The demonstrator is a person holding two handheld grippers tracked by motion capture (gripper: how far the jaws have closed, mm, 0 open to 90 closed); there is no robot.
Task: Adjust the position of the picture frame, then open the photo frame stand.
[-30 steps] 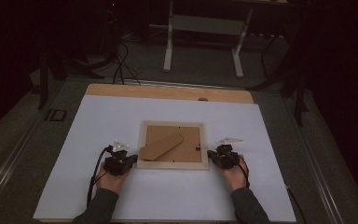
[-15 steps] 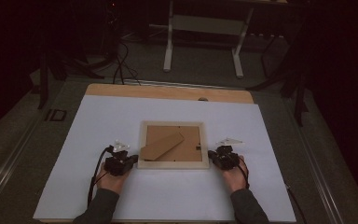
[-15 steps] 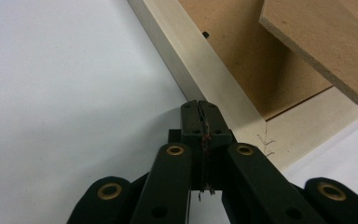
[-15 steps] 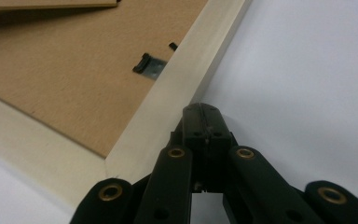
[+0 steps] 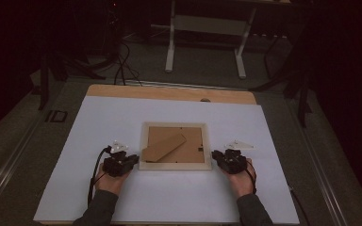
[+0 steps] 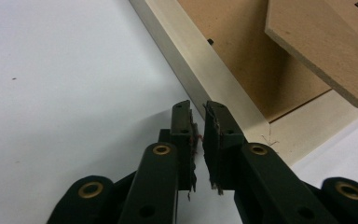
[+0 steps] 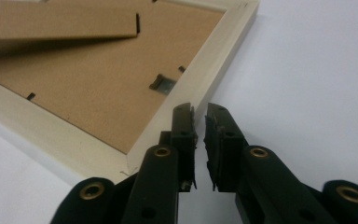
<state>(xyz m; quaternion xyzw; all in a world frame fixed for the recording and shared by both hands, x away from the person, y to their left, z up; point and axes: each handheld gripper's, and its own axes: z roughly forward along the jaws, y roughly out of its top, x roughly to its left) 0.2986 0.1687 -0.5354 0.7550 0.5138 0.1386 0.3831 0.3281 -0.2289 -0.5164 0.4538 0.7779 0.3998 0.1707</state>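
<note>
So on my end there's a pale wooden picture frame (image 5: 175, 165) lying face down in the middle of the white sheet (image 5: 99, 122) that covers the light wooden table (image 5: 169, 92). Its brown fibreboard backing faces up, with a tan cardboard easel stand (image 5: 164, 148) lying slantwise across it.

The left gripper (image 5: 131, 160) sits just beside the frame's near left corner. In the left gripper view its black jaws have just been opening: only a thin slit between the pads (image 6: 182, 135), nothing in it, tips right by the frame's pale rail (image 6: 200, 79) and just short of it.

Same story for the right gripper (image 5: 218, 157) at the near right corner. Its jaws have also just cracked apart, nothing between them, and they stand beside the frame's edge (image 7: 200, 84) near a small metal hanger clip (image 7: 162, 83) on the backing.
</note>
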